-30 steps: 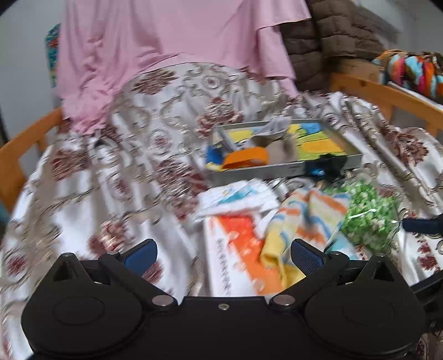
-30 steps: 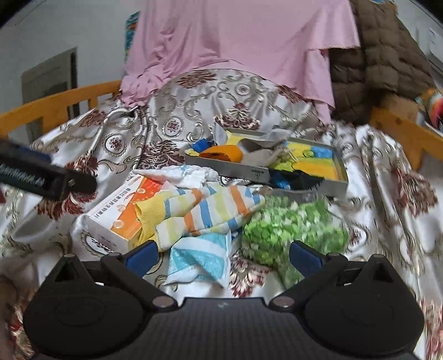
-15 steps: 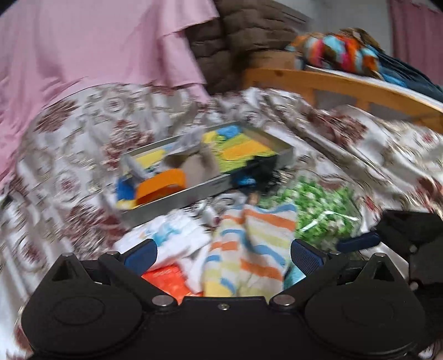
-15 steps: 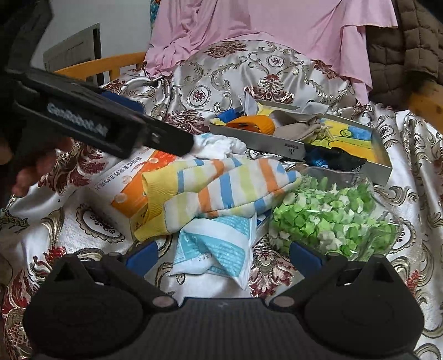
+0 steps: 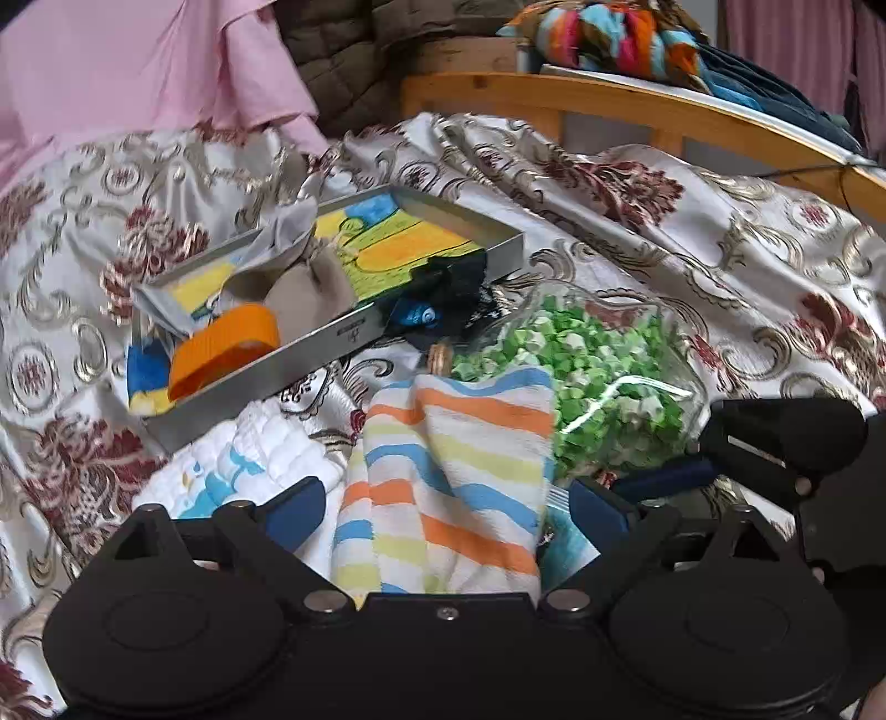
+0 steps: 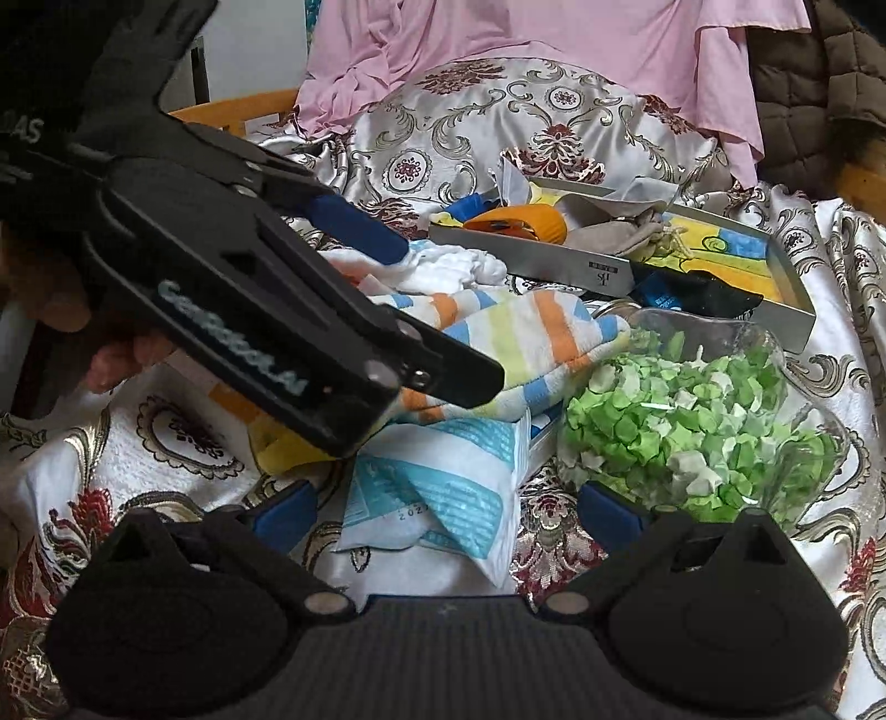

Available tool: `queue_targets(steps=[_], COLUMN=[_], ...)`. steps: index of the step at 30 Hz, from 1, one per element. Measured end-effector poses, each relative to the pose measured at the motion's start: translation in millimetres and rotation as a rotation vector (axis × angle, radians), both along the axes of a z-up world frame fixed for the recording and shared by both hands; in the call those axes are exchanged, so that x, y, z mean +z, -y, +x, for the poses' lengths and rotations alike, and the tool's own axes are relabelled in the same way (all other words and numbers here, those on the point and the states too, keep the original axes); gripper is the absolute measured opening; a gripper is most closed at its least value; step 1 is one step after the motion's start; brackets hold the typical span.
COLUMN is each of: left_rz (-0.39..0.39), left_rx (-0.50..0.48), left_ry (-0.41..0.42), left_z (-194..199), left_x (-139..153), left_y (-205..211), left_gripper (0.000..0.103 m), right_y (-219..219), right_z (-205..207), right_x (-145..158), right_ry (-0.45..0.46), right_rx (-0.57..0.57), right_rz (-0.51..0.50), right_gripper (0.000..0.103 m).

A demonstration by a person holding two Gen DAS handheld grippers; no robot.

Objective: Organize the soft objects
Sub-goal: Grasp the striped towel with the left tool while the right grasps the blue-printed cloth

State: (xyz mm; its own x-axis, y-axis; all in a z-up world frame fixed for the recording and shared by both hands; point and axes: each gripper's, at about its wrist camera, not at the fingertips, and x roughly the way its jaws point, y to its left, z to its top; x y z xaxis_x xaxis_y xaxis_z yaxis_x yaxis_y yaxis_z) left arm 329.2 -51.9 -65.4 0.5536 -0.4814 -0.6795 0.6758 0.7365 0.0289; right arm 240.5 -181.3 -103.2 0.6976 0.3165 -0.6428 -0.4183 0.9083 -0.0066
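A striped towel (image 5: 448, 487) in orange, blue, yellow and white lies on the patterned bedspread, also in the right wrist view (image 6: 531, 338). My left gripper (image 5: 446, 507) is open with its jaws on either side of the towel's near end; it also crosses the right wrist view (image 6: 421, 315) over the towel. My right gripper (image 6: 446, 512) is open and empty, low over a blue-and-white packet (image 6: 443, 498). A white quilted cloth (image 5: 243, 459) lies left of the towel. A silver tray (image 5: 332, 338) behind holds an orange item (image 5: 227, 343) and a beige cloth (image 5: 310, 293).
A clear bag of green paper pieces (image 5: 598, 382) lies right of the towel, also in the right wrist view (image 6: 703, 426). A black-and-blue item (image 5: 437, 304) rests against the tray front. Pink cloth (image 6: 554, 50), a brown quilted coat (image 5: 354, 61) and a wooden bed rail (image 5: 637, 111) stand behind.
My left gripper has swung right and moved in over the striped towel, now straddling it. My right gripper has moved closer to the packet and green bag.
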Motion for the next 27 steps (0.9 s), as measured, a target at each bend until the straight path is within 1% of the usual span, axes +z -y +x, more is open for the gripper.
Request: queue_targets(steps=[2,4,6,8,9,10,12,16,18,19,20,24,27], left_rz=[-0.024,-0.041,-0.048,-0.042,-0.035,-0.029,-0.013,0.001,0.005,0.007,0.006,-0.010,-0.052], left_rx=[0.017,0.036,0.058,0.089,0.107,0.116,0.118,0.106,0.107,0.107,0.107,0.111,0.131], left_ry=[-0.032,-0.056,-0.077,-0.110,-0.126,-0.144,-0.162,-0.154,-0.148,-0.151,-0.155,-0.158,-0.167], left_z=[7,12,18,25,27,29,30,27,26,26,26,25,26], left_x=[-1,-2,-3,-7,-9,-11,-14,-13,-13,-13,-13,-11,-6], left_y=[-3,-5,-7,-8,-8,-8,-7,-3,-3,-3,-4,-6,-12], left_gripper=[0.089,0.084,0.079,0.067,0.056,0.049,0.044,0.029,0.024,0.021,0.020,0.014,0.013], right_y=[0,1,2,2,2,2,1,0,0,0,0,1,3], right_z=[2,4,5,5,5,5,6,9,10,9,9,7,7], right_x=[-1,-2,-2,-3,-3,-3,-4,-6,-6,-6,-5,-3,0], right_ry=[-0.005,-0.010,-0.014,-0.013,-0.013,-0.016,-0.022,-0.032,-0.031,-0.028,-0.025,-0.015,-0.009], right_rx=[-0.002,-0.007,-0.004,-0.001,0.003,0.006,0.011,0.010,0.009,0.008,0.009,-0.004,-0.010], right_rz=[0.003,0.004,0.014,0.018,0.020,0.023,0.029,0.036,0.042,0.044,0.045,0.050,0.053], right_gripper=[0.092,0.086,0.085,0.081,0.080,0.079,0.077,0.073,0.071,0.065,0.064,0.062,0.061])
